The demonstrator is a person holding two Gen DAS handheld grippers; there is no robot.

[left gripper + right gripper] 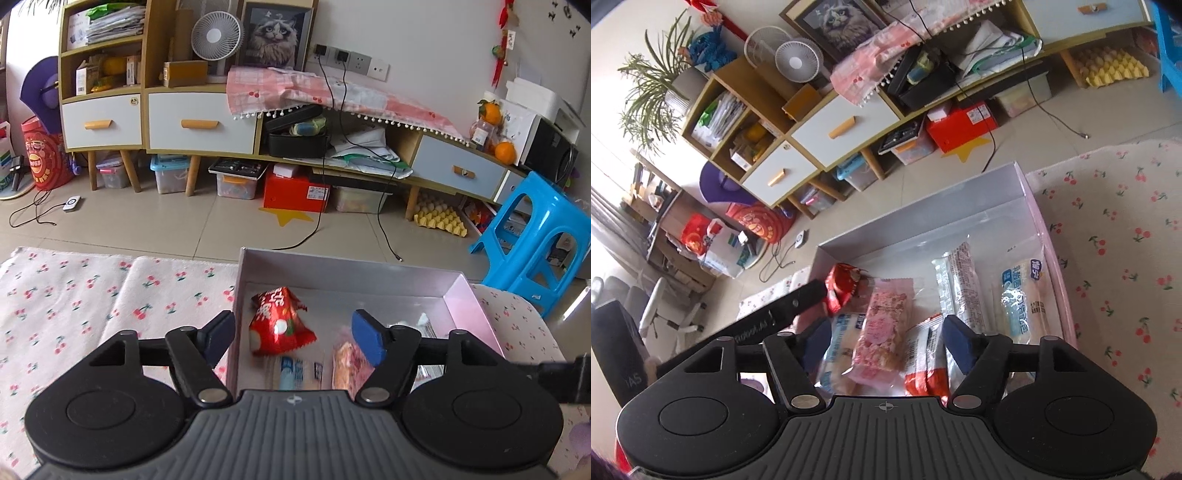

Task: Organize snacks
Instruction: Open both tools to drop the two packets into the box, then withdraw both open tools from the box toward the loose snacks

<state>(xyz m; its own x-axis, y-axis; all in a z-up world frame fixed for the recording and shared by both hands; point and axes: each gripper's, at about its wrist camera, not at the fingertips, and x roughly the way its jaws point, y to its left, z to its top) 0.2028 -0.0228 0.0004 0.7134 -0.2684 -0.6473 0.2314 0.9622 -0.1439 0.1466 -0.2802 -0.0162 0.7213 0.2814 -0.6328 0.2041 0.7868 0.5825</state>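
Note:
A shallow pink-sided box (469, 302) with a silver inside sits on the cherry-print cloth. It holds a red triangular snack packet (279, 321), a pink crispy bar (882, 328), a red and white packet (925, 354), a long clear-wrapped stick (960, 284) and a blue and white packet (1025, 299). My left gripper (295, 338) is open and empty above the box's left side, the red packet lying between its fingers. My right gripper (886, 343) is open and empty over the near end of the box, above the pink bar. The left gripper's body (783, 310) shows at the box's left edge.
The cherry-print cloth (92, 295) covers the surface around the box. Beyond are a tiled floor, a low cabinet with drawers (199, 122), storage bins beneath it, loose cables (384, 221) and a blue plastic stool (532, 236) at right.

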